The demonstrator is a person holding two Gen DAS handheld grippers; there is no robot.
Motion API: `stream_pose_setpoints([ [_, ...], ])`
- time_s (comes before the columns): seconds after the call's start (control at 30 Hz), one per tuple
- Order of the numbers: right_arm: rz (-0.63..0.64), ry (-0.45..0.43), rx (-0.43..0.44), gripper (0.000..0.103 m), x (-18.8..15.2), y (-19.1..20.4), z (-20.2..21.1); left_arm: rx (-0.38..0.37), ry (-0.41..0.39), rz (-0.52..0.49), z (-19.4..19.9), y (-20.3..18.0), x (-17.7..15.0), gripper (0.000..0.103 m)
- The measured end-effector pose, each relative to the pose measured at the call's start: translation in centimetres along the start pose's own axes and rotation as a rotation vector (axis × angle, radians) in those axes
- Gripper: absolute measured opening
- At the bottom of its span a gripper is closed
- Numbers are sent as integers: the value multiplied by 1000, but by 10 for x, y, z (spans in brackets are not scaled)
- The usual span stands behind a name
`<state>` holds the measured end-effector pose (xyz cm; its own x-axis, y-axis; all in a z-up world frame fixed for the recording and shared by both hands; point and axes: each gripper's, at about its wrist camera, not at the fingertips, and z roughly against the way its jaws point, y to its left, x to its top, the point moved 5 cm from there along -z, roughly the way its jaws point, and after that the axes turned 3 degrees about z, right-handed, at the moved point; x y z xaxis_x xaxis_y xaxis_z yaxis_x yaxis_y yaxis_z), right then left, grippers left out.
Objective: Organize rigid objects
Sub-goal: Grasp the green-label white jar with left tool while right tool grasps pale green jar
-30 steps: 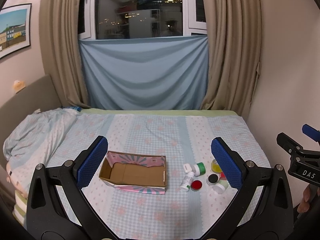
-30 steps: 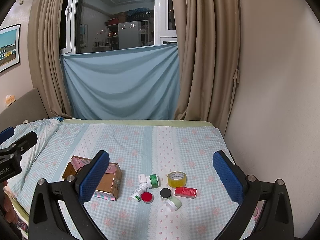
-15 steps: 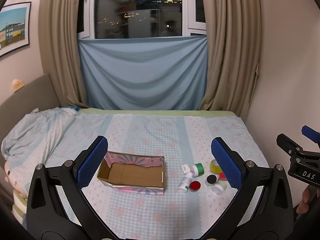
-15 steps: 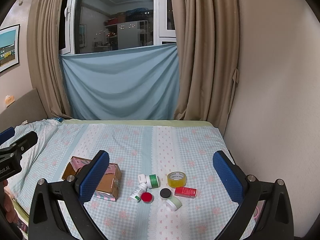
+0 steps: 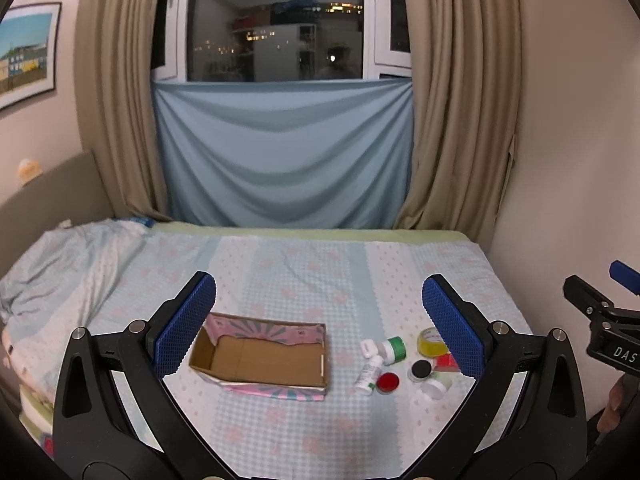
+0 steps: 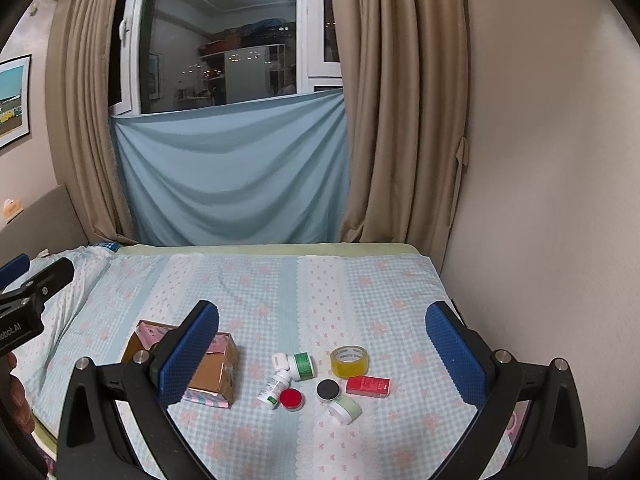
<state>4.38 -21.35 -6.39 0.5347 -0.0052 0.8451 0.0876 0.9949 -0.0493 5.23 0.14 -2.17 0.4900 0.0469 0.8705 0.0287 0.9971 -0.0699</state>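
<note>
My left gripper (image 5: 319, 322) hangs above the bed, blue pads wide apart, nothing between them. My right gripper (image 6: 322, 350) likewise: pads spread, empty, raised over the bed (image 6: 280, 280).

Landmark: cardboard box (image 5: 262, 360), open top, pink patterned outside, lying on the checked bedsheet. Nothing visible inside it.

Right of the box, a loose cluster, well apart from it:
- green-banded white jar (image 6: 301, 365) on its side, nearest the box at the far side of the cluster.
- small white bottle (image 6: 274, 389), tipped over, just in front of that jar.
- red-lidded tin (image 6: 291, 398), touching or nearly touching the bottle's near end.
- black-lidded tin (image 6: 328, 389), just right of the red one.
- pale green jar (image 6: 345, 408) on its side, nearest to me.
- yellow tape roll (image 6: 349, 361), standing on its flat face, at the far right.
- red carton (image 6: 367, 386), flat, just in front of the tape.

Beyond the box: blue cloth (image 5: 284, 152) under the window, beige curtains (image 5: 460, 100) at each side.
</note>
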Motion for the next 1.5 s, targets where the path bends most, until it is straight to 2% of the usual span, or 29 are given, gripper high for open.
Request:
stream_pose_setpoints([
  [0.13,-6,18,-23,103,1,-10,-8,-67,66,-1,-26,-4,-4,102],
  [0.27,4,66,-39,103,-14,-30,-30,-123,116,-6,-62,-22,-17,102],
  [0.43,21,159,30,103,-47,-58,-75,-129,172,-67,-112,-61,-44,102],
  [0.57,49,230,68,103,-80,-76,-119,-129,286,-140,-167,-100,-78,102],
  [0.73,71,327,105,103,-129,-89,-181,-138,459,-149,-245,-138,-129,102],
  [1.03,239,444,209,102,-208,-65,-271,-121,719,-142,-374,-167,-222,102],
  [1.2,339,545,260,92,-259,-42,-316,-79,856,-119,-437,-166,-272,92],
  [1.33,417,616,291,80,-295,-30,-345,-53,928,-58,-468,-160,-297,91],
  [1.43,473,658,297,75,-317,-22,-360,-21,979,-32,-485,-158,-315,91],
  [1.47,484,670,296,75,-322,-22,-364,-10,991,-25,-489,-158,-321,90],
  [1.5,492,679,293,75,-326,-22,-367,-2,1001,-14,-493,-157,-326,84],
])
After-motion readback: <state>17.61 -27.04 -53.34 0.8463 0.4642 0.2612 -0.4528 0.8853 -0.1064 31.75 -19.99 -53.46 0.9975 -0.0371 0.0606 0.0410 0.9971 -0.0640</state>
